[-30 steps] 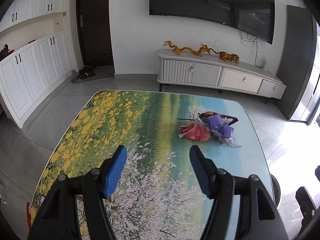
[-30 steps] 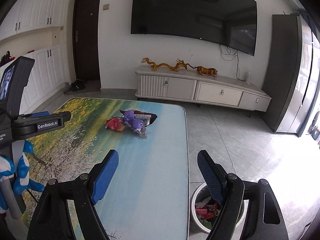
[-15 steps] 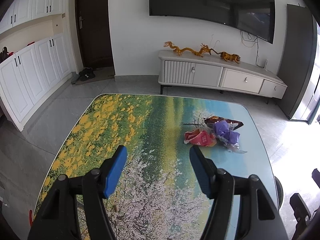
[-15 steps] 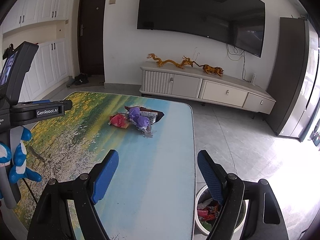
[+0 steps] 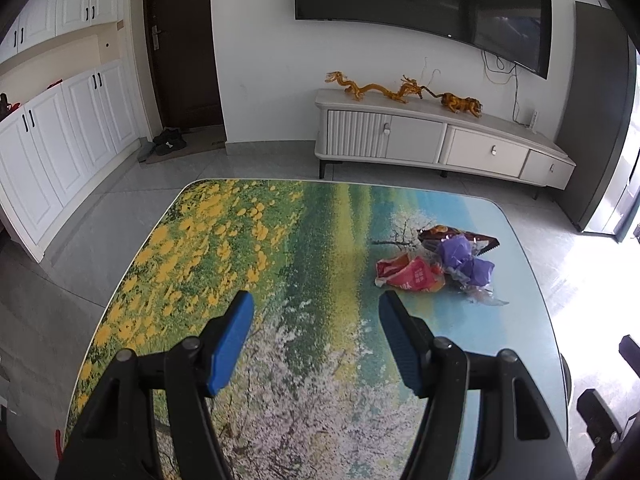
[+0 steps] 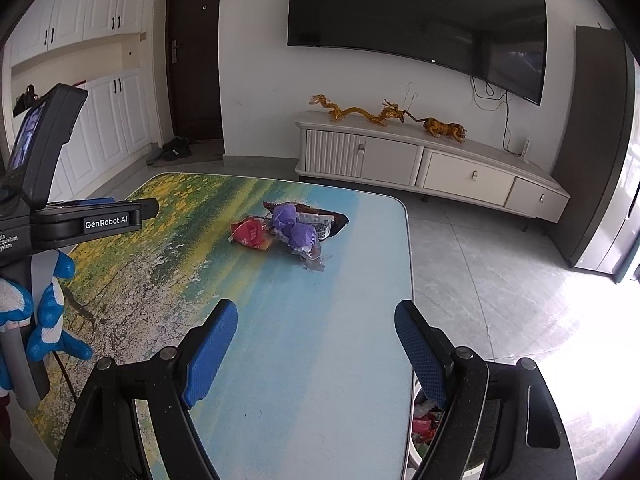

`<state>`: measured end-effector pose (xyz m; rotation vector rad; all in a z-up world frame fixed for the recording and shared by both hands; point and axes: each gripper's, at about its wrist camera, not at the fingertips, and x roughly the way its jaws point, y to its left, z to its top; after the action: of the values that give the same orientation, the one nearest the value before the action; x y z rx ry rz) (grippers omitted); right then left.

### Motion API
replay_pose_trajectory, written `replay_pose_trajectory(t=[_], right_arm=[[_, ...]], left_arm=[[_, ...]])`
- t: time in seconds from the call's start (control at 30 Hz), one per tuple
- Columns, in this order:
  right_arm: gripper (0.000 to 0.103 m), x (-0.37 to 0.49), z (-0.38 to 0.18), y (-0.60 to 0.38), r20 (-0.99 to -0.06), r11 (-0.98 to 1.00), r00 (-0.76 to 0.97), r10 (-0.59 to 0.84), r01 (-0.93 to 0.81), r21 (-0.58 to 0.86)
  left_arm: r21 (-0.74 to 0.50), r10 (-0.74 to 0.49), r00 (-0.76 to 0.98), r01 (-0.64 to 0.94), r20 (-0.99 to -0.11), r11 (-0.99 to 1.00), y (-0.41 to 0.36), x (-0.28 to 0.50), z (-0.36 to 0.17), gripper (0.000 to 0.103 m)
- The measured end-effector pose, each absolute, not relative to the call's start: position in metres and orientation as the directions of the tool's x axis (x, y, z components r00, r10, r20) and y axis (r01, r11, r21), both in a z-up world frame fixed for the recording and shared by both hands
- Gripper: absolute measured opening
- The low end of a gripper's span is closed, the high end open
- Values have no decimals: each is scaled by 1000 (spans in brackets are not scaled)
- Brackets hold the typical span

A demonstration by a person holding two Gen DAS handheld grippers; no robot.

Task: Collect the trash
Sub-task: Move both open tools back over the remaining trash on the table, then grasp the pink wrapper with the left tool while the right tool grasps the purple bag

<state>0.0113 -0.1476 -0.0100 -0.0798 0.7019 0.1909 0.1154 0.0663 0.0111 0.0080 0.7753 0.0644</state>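
Both claws spread, empty: left claw (image 5: 316, 316), right claw (image 6: 316, 320). Wrapper pile (image 6: 288, 228) far right on counter (image 6: 320, 360), well apart from both. Trash bin (image 6: 424, 428) below near-right edge, probable drop target.

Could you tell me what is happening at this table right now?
A person holds a two-finger gripper in each hand over the picture-printed table. The left gripper and right gripper are open and empty. A pile of wrappers lies untouched near the far edge, and a bin with trash stands beside the table.
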Motion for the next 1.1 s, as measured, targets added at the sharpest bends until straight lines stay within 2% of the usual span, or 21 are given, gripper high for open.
replay_pose_trajectory(t=[0.13, 0.23, 0.3, 0.43, 0.57, 0.83, 0.93, 1.0, 1.1], right_arm=[[80, 31, -1, -170, -642, 980, 746, 176, -195, 42], [79, 52, 8, -192, -627, 975, 747, 221, -182, 127], [73, 67, 11, -202, -617, 969, 746, 248, -178, 174], [69, 98, 6, -203, -618, 931, 697, 363, -241, 275], [68, 128, -15, -185, -633, 891, 627, 453, -302, 339], [59, 172, -60, -157, -692, 888, 557, 459, -309, 340], [49, 180, -72, -154, -703, 885, 539, 464, -318, 340], [36, 182, -79, -153, -707, 879, 524, 475, -329, 346], [30, 180, -83, -155, -696, 857, 503, 513, -349, 379]], left_arm=[[43, 44, 728, -20, -685, 999, 66, 134, 23, 63], [3, -4, 722, 9, -692, 1000, 68, 151, 22, 63], [-32, -57, 708, 48, -704, 998, 65, 164, 15, 63], [-72, -150, 659, 145, -737, 987, 53, 186, -8, 63], [-62, -201, 624, 237, -755, 970, 36, 201, -31, 63], [-216, -276, 591, 172, -758, 961, 48, 230, -50, 63], [-236, -284, 584, 158, -761, 959, 50, 238, -52, 63], [-260, -306, 567, 163, -764, 952, 49, 242, -56, 63], [-269, -321, 549, 174, -772, 947, 44, 247, -61, 63]])
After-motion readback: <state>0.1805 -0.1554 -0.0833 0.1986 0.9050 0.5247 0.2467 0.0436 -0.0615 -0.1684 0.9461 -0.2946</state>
